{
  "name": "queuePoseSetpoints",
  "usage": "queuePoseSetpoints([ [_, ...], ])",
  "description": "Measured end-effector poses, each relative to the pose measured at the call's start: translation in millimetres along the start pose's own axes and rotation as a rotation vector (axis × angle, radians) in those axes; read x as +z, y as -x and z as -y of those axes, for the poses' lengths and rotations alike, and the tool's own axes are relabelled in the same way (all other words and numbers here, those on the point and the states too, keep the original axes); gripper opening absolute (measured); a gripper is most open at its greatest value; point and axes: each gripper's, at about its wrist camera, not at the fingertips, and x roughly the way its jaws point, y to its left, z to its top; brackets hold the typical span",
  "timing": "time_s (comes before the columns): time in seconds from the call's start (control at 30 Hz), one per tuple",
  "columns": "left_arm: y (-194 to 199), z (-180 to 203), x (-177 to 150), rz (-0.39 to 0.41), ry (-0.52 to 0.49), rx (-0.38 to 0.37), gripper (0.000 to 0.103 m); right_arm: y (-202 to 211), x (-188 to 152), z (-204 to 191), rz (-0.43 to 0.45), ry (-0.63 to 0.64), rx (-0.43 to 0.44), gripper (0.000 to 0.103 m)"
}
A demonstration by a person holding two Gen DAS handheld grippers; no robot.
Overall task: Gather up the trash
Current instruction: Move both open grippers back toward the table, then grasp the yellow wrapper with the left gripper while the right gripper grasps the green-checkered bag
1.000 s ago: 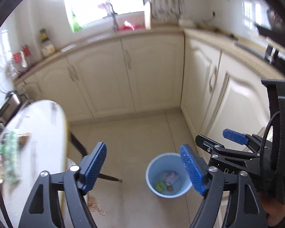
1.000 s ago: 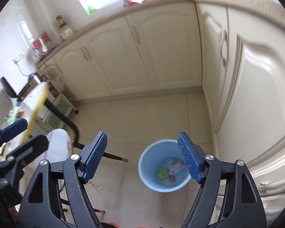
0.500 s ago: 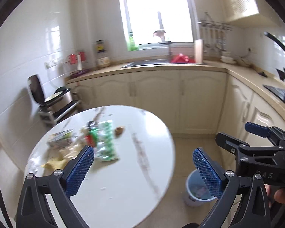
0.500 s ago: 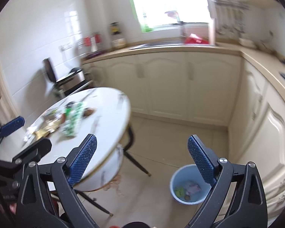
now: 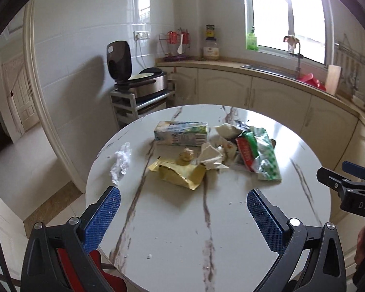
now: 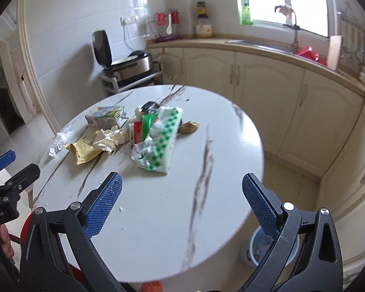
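A round white marble table (image 5: 182, 231) (image 6: 158, 206) holds a pile of trash. There is a gold wrapper (image 5: 177, 172) (image 6: 84, 150), a milk carton (image 5: 181, 133) (image 6: 107, 118), crumpled paper (image 5: 210, 157) (image 6: 107, 138), a green checked bag (image 5: 265, 157) (image 6: 160, 138), a red and green packet (image 5: 247, 146) (image 6: 141, 127) and clear plastic (image 5: 120, 161) (image 6: 59, 140). My left gripper (image 5: 181, 215) is open and empty above the near table half. My right gripper (image 6: 181, 202) is open and empty too. The blue bin (image 6: 262, 248) stands on the floor under the table's right edge.
Cream cabinets (image 5: 279, 99) and a counter with a sink (image 5: 267, 69) run along the back and right. A cart with a cooker (image 5: 143, 82) stands by the left wall. A doorway (image 5: 17, 107) opens at far left. A red stool (image 5: 104, 275) is at the near table edge.
Both grippers have swung up and left from over the blue bin on the floor to face the table and its trash. Both stayed open and empty.
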Motion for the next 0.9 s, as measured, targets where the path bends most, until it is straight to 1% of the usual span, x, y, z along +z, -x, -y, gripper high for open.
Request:
queuePoseSetpoints([
  [0.1,-14.1,-11.4,5.5,-0.027,0.014,0.018,0.102,-33.6,9.2,-9.3,-0.053,0.014,0.004,0.099],
  [0.23,-43.1,-37.4,11.4,-0.061,0.032,0.014,0.102,-75.5,23.0,-20.0,-0.117,0.030,0.021,0.099],
  [0.3,-57.6,-43.5,11.9,-0.082,0.037,0.015,0.102,-95.1,29.3,-24.4,-0.142,0.036,0.035,0.099],
  [0.4,-79.3,-48.7,14.1,-0.105,0.040,0.017,0.102,-120.2,38.1,-28.1,-0.171,0.040,0.032,0.099],
  [0.5,-94.2,-51.9,16.1,-0.120,0.041,0.015,0.102,-136.0,42.6,-24.7,-0.193,0.033,0.027,0.094],
  [0.57,-105.2,-53.6,18.4,-0.131,0.042,0.017,0.102,-142.5,43.5,-20.7,-0.208,0.025,0.043,0.074],
  [0.6,-107.3,-52.9,18.4,-0.134,0.042,0.018,0.102,-145.4,44.0,-19.4,-0.216,0.022,0.046,0.069],
  [0.7,-119.2,-53.2,21.6,-0.146,0.046,0.006,0.102,-145.5,42.6,-14.7,-0.209,0.017,0.064,0.069],
  [0.77,-130.1,-51.9,22.1,-0.152,0.053,-0.006,0.102,-142.3,41.0,-11.3,-0.203,0.017,0.073,0.064],
  [0.83,-140.2,-52.5,23.7,-0.168,0.067,-0.026,0.102,-135.5,38.6,-3.2,-0.184,-0.001,0.080,0.062],
  [0.9,-149.9,-51.8,24.4,-0.182,0.074,-0.033,0.102,-126.5,34.9,7.1,-0.169,-0.034,0.108,0.061],
])
